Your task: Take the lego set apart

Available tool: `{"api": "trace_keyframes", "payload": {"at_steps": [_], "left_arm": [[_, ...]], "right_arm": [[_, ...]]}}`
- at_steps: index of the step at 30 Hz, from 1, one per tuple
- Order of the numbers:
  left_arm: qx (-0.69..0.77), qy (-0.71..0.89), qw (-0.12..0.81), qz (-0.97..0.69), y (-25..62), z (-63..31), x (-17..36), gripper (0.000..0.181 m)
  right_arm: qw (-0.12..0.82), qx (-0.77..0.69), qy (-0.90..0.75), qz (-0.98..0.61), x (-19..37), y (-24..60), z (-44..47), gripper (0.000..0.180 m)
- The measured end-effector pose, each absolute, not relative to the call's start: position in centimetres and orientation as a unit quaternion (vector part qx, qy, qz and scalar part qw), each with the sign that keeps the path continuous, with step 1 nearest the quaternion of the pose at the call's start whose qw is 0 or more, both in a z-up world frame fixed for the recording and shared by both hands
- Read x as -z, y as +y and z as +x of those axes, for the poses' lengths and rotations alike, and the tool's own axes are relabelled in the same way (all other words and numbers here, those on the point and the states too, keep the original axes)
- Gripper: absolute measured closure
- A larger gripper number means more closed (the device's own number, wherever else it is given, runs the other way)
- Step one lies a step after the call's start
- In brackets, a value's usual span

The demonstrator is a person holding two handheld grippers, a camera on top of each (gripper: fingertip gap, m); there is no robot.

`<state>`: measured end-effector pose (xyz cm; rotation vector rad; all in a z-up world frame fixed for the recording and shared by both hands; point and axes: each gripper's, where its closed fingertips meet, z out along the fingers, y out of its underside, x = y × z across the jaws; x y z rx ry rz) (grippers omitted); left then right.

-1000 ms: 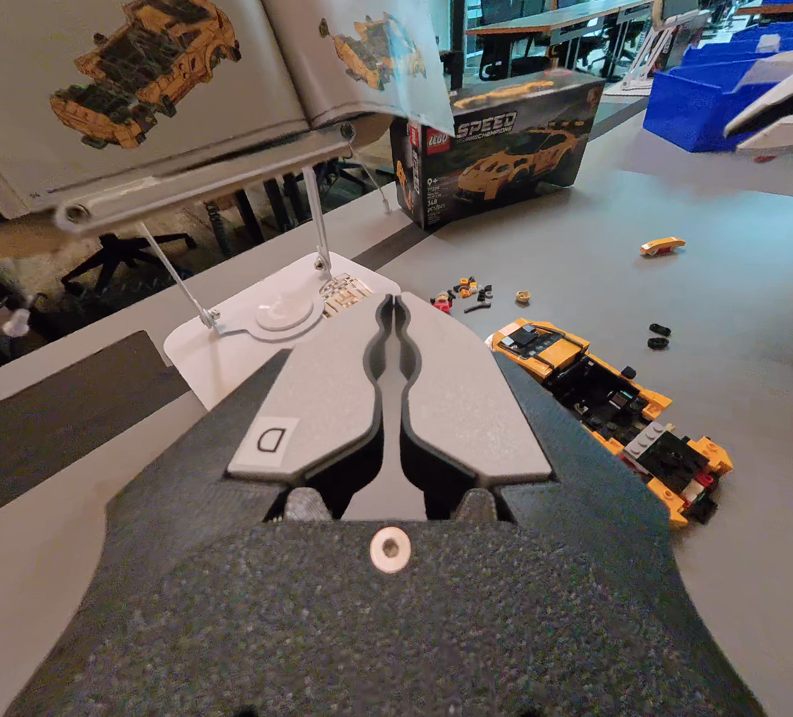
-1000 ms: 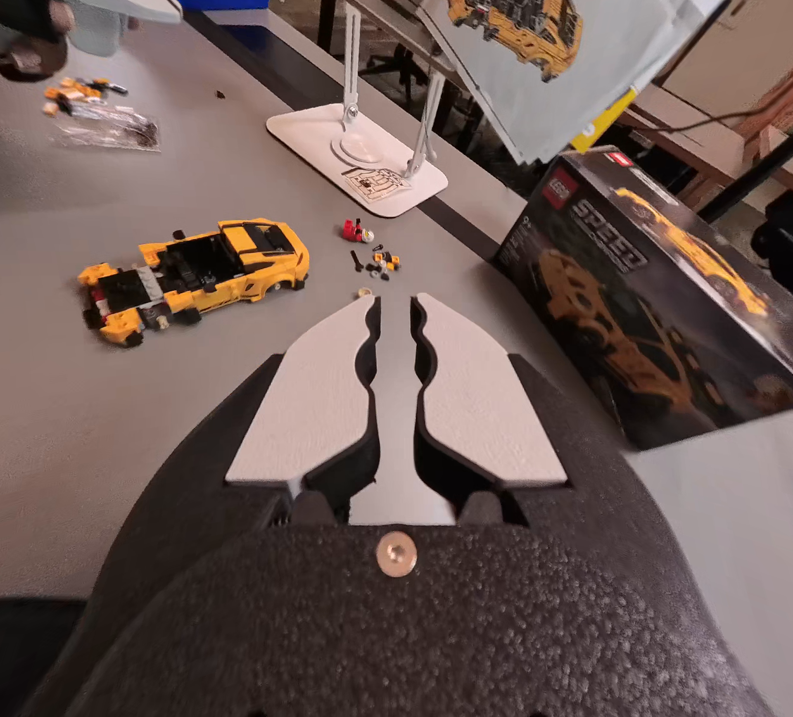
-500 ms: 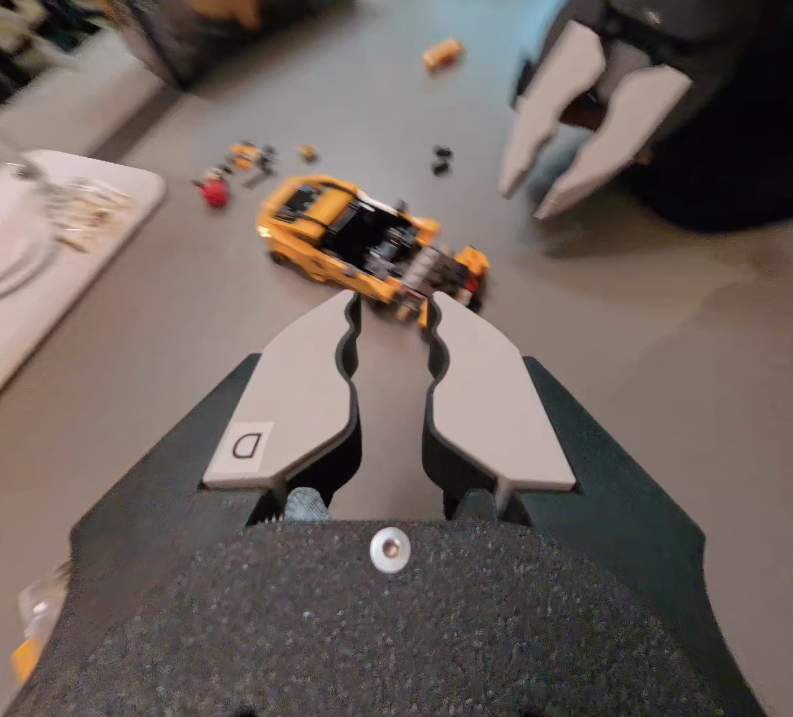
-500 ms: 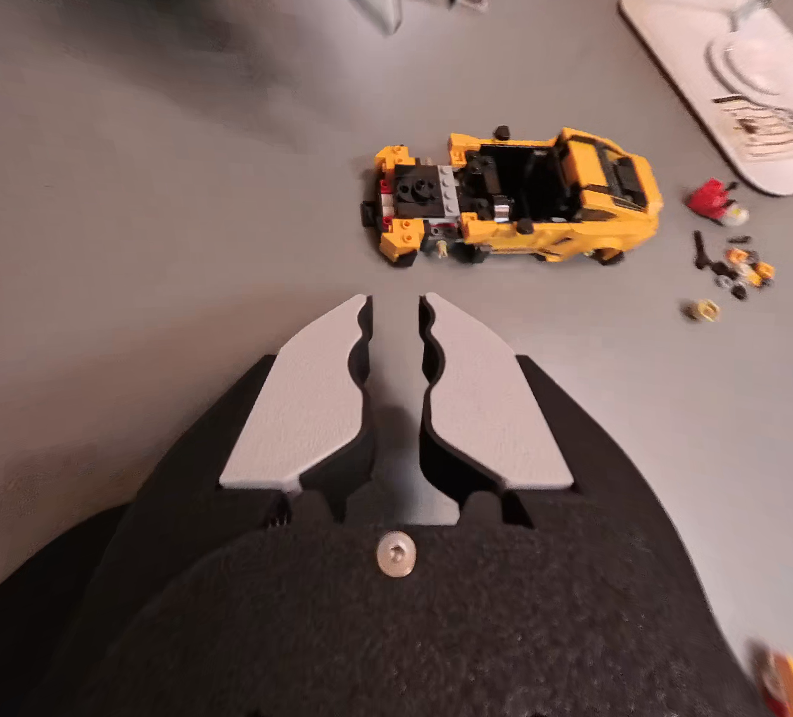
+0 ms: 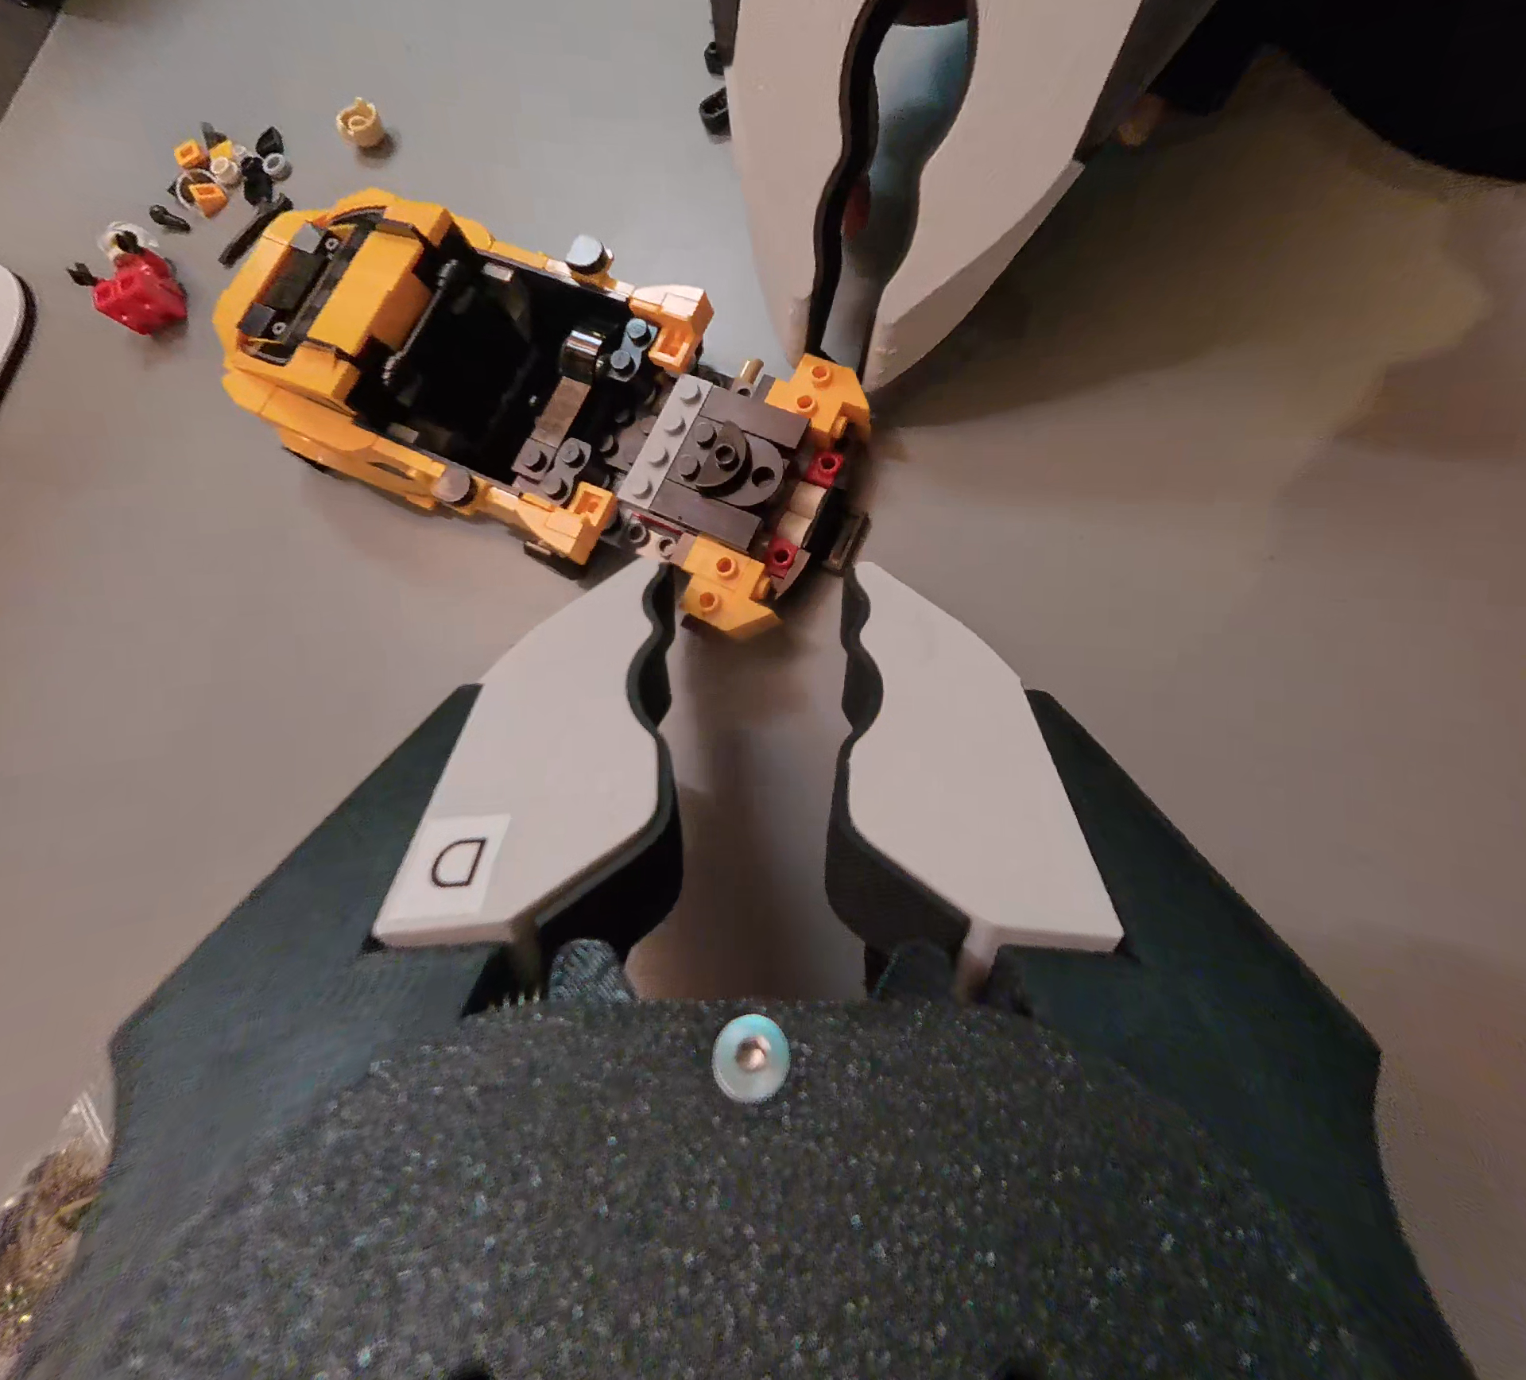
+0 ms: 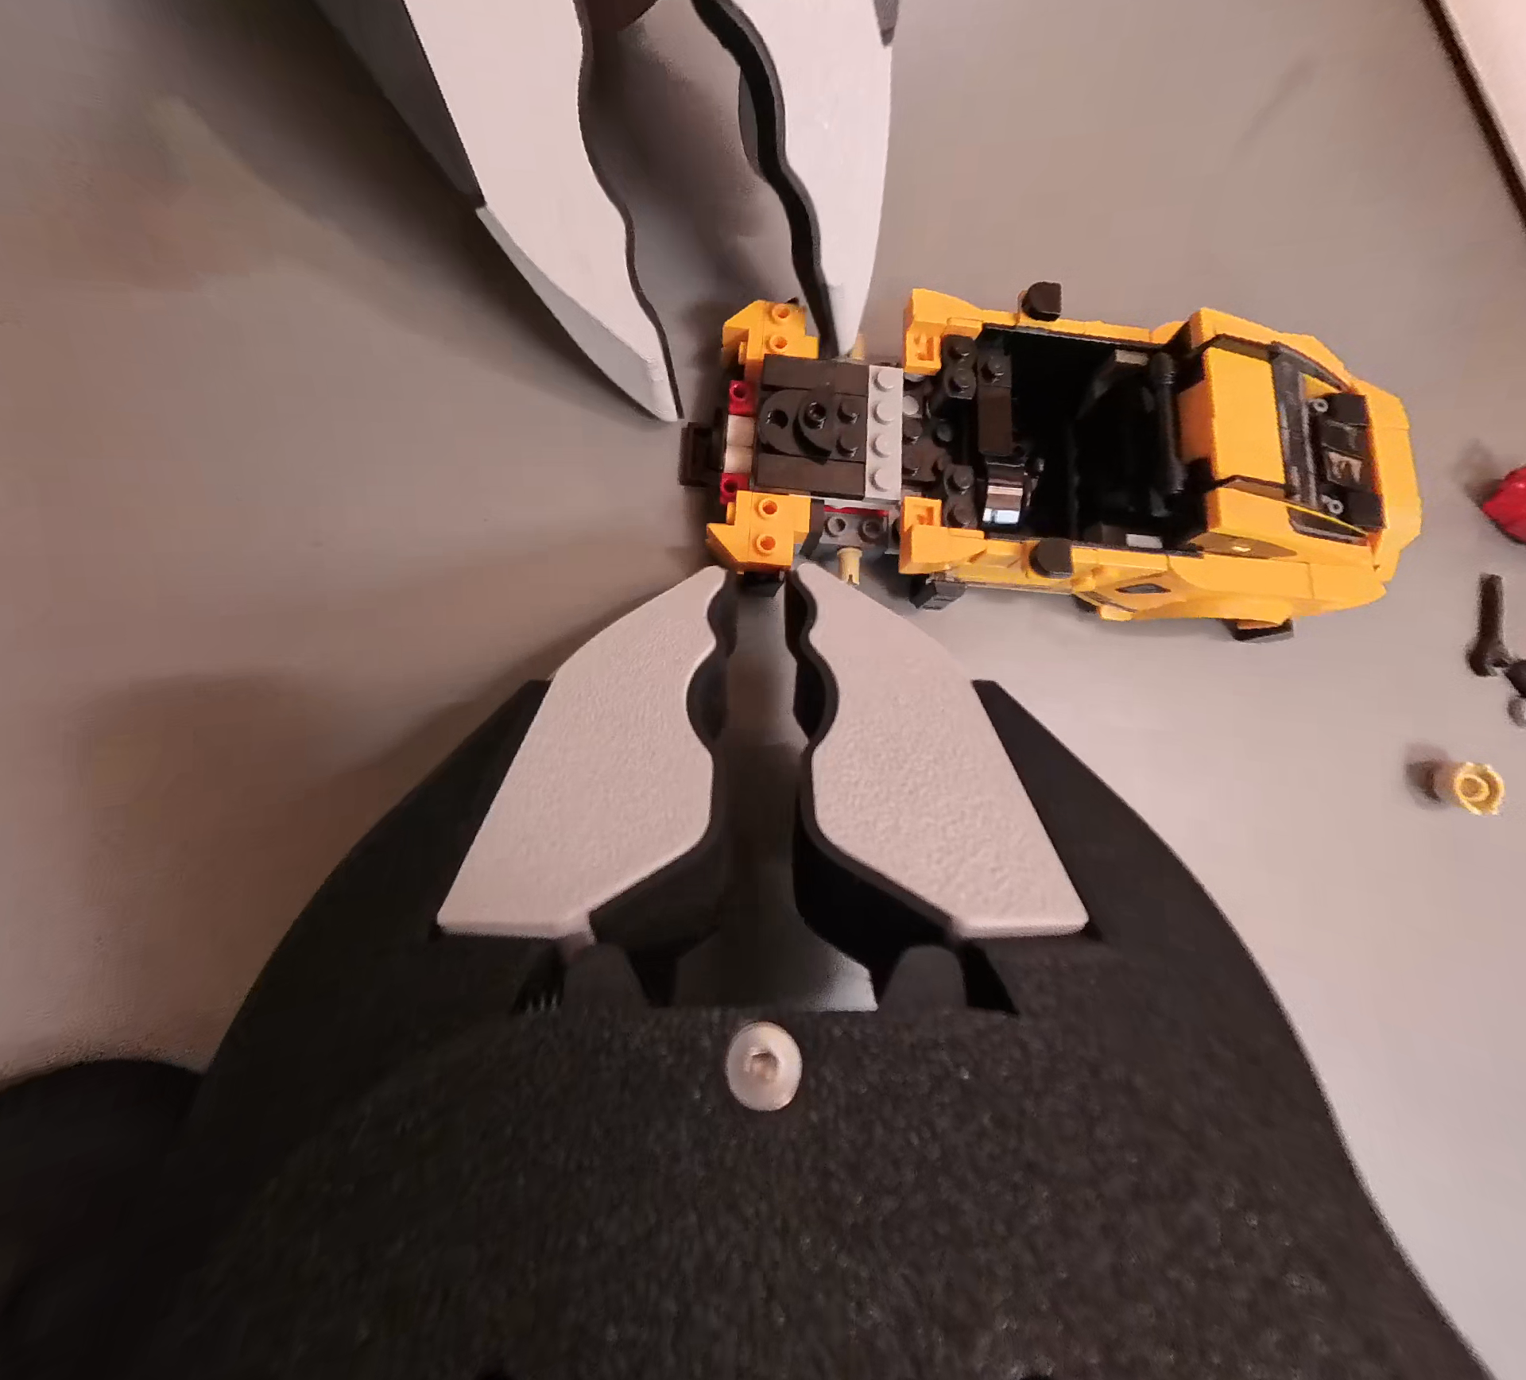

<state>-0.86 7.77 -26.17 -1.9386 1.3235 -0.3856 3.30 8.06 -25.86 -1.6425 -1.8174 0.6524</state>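
We see the partly stripped yellow-and-black brick car [image 5: 528, 399] resting on the grey desk [image 5: 1156, 597]. The left tool [image 5: 751, 580] is spread open around one yellow rear corner. The right tool [image 6: 755, 580] stands narrowly parted at the opposite rear corner, gripping nothing we can confirm.

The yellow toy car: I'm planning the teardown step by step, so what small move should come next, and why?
Probably close the left claw on the car's yellow rear corner block. That corner already sits between its open fingers, while the right claw, slightly open, is at the opposite rear corner; neither grips anything yet. A firm hold on both corners should let the tail section be pulled apart.
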Motion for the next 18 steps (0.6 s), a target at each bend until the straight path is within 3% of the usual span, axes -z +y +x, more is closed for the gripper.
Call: {"api": "trace_keyframes", "payload": {"at_steps": [18], "left_arm": [[0.156,0.484,0.374,-0.776,8.28,-0.97,26.21,0.152]], "right_arm": [[0.293,-0.244,-0.656,-0.651,25.99,8.15,3.46,0.173]]}}
